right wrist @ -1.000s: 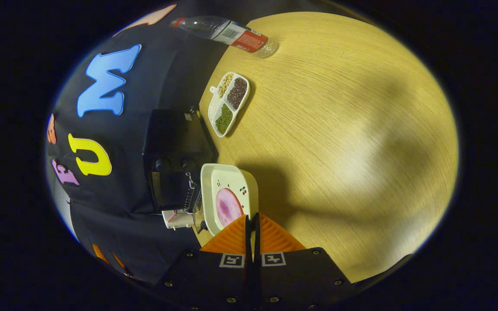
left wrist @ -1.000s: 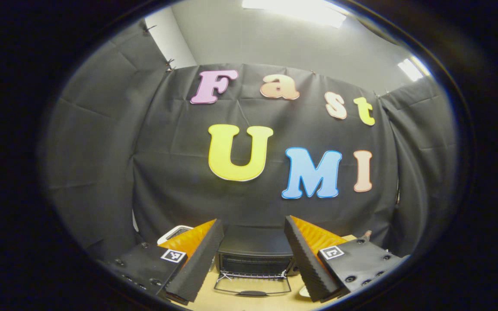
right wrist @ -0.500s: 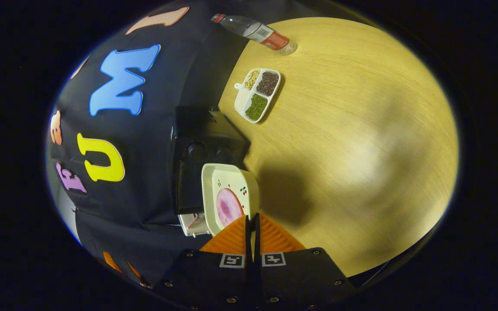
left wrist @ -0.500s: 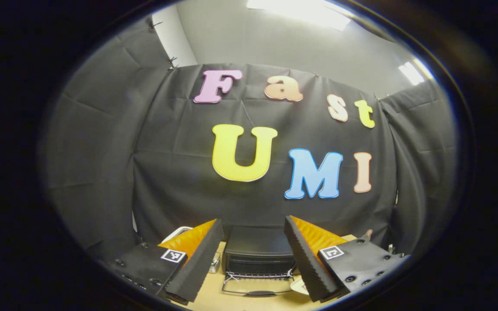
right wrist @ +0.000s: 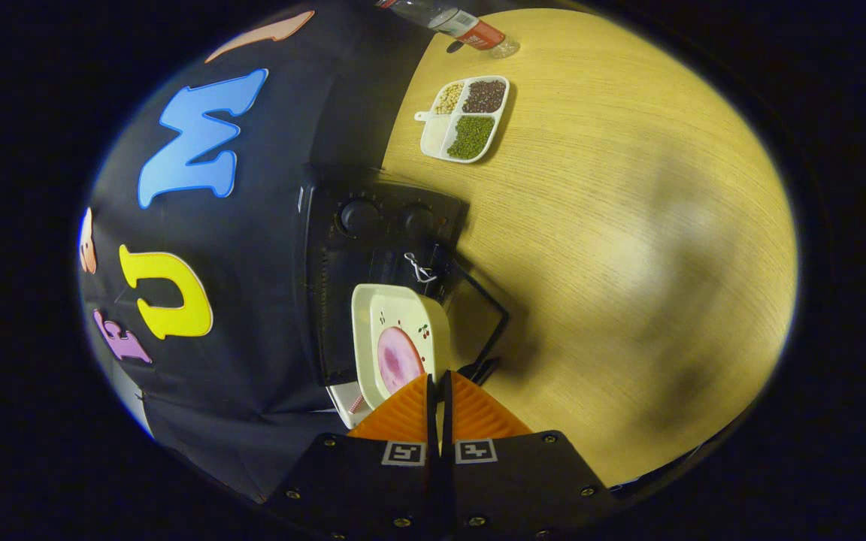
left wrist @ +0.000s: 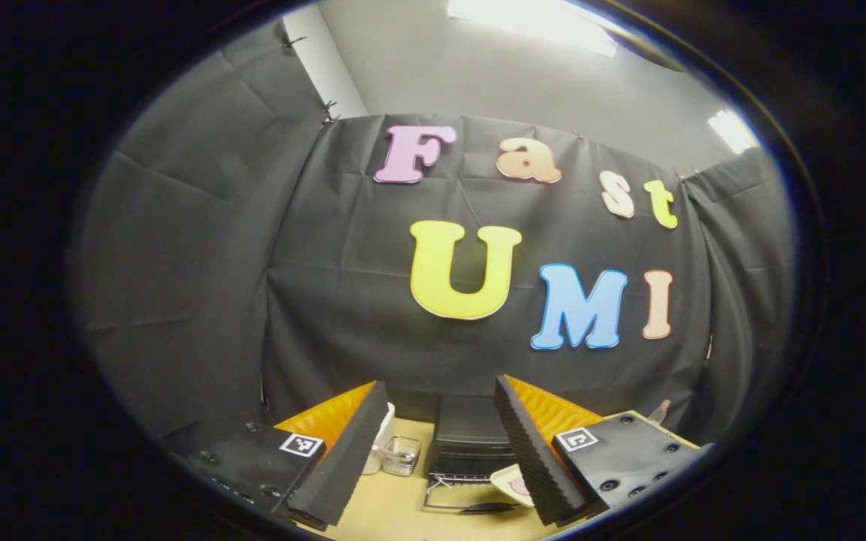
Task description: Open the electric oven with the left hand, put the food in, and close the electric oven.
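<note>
Right claw [right wrist: 437, 383] pinches the plate [right wrist: 399, 330] beside the oven [right wrist: 373, 248]; left claw [left wrist: 440, 443] hangs spread.

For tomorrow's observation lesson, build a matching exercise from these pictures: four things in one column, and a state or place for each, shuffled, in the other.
Things:
1. oven door
2. plate of food
3. left gripper
4. divided dish

States or places:
A. fingers spread, nothing between them
B. folded down open
C. held by its edge in the right gripper
D. on the table, near the bottle

Pairs: 1-B, 2-C, 3-A, 4-D
</note>
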`<act>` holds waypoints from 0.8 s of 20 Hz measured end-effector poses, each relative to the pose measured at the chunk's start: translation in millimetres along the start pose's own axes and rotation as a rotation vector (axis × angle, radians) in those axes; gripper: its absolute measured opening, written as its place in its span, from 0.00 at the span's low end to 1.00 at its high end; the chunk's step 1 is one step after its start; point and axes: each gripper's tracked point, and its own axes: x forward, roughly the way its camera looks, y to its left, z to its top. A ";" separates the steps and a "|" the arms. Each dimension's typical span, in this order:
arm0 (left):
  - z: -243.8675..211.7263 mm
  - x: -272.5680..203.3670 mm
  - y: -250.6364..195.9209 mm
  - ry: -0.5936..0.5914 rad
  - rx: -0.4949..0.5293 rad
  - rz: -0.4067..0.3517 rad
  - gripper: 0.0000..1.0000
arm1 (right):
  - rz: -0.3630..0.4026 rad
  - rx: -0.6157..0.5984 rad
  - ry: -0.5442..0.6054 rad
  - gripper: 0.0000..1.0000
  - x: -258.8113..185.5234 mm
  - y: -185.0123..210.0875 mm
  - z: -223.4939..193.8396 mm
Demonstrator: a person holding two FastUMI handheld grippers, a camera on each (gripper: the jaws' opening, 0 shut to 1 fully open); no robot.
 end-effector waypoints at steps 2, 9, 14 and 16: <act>-0.3 -0.4 13.4 0.005 0.001 0.020 0.96 | -0.010 0.035 -0.020 0.00 21.1 4.8 -6.8; -4.0 -4.4 59.5 0.028 -0.009 0.087 0.97 | -0.027 0.168 -0.154 0.00 85.1 27.2 -7.2; -5.3 -7.5 84.5 0.037 0.001 0.129 1.00 | -0.040 0.250 -0.223 0.00 120.6 39.7 -4.2; -4.7 -8.2 94.3 0.040 0.001 0.150 1.00 | -0.038 0.268 -0.251 0.00 131.8 46.6 2.8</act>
